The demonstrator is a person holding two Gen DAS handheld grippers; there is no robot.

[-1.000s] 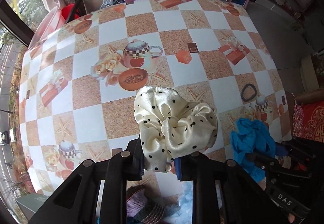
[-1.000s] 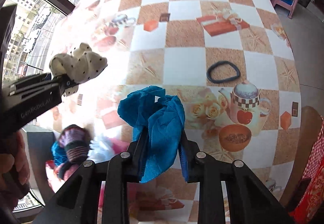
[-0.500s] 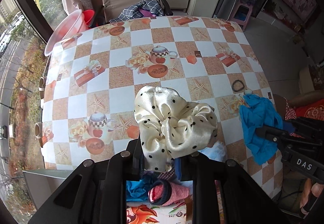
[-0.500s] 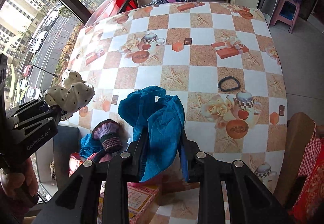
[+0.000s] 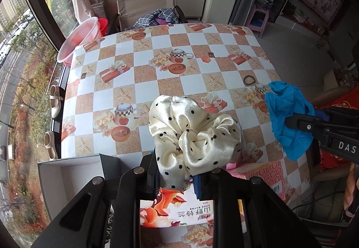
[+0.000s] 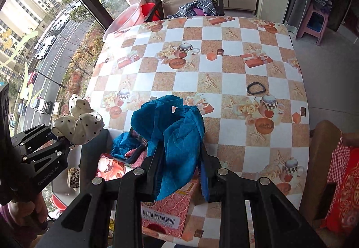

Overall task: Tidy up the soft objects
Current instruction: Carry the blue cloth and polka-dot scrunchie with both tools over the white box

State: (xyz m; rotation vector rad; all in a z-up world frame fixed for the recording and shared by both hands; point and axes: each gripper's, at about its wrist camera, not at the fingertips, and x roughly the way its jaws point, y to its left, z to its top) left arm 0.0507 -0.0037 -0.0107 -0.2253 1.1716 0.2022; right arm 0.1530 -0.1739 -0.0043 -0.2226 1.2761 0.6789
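Scrunchie (image 5: 194, 135) between left gripper (image 5: 177, 178) fingers

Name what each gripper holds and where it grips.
Left gripper pinches the cream polka-dot scrunchie by its lower folds; right gripper clamps the blue cloth near its lower middle.

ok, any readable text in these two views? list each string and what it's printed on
"DAS": white letters on the body of the right tool, left wrist view; the rest runs out of frame.
"GenRoboLAI", roughly: on the body of the left tool, right wrist view; last letters uncertain.
Printed box: Chinese characters, upside down, not legible to me.
Pink box: barcode label, digits too small to read.
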